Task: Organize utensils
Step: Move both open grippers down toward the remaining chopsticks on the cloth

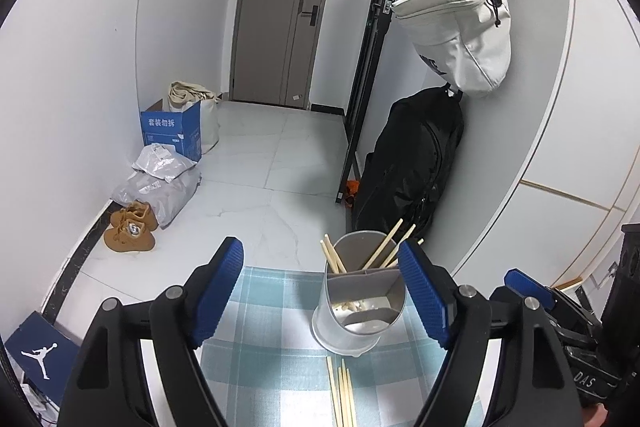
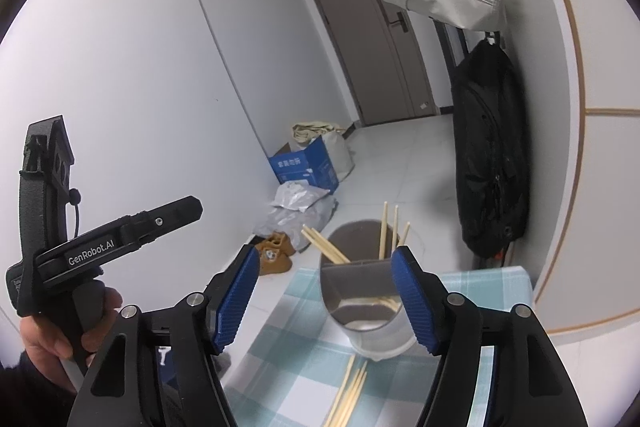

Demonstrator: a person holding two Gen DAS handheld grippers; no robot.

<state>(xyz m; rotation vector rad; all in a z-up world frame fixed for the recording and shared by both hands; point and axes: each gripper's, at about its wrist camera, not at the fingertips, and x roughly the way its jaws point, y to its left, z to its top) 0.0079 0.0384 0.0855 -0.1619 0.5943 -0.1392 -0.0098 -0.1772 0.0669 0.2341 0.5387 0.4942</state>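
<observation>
A grey metal utensil holder [image 1: 358, 303] with an inner divider stands on a blue-and-white checked cloth [image 1: 276, 351]. Several wooden chopsticks [image 1: 384, 249] lean inside it. More loose chopsticks [image 1: 342, 397] lie on the cloth in front of the holder. My left gripper [image 1: 324, 295] is open and empty, with its right finger beside the holder. In the right wrist view my right gripper [image 2: 324, 297] is open and empty above the holder [image 2: 366, 311] and the loose chopsticks [image 2: 350, 395]. The left gripper's body [image 2: 100, 251] shows at the left there.
The table's far edge drops to a white tiled floor [image 1: 280, 163]. A black bag [image 1: 412, 163] and a white bag [image 1: 460, 31] hang on the wall at right. Shoes [image 1: 130, 231], plastic parcels and a blue box [image 1: 172, 131] lie along the left wall.
</observation>
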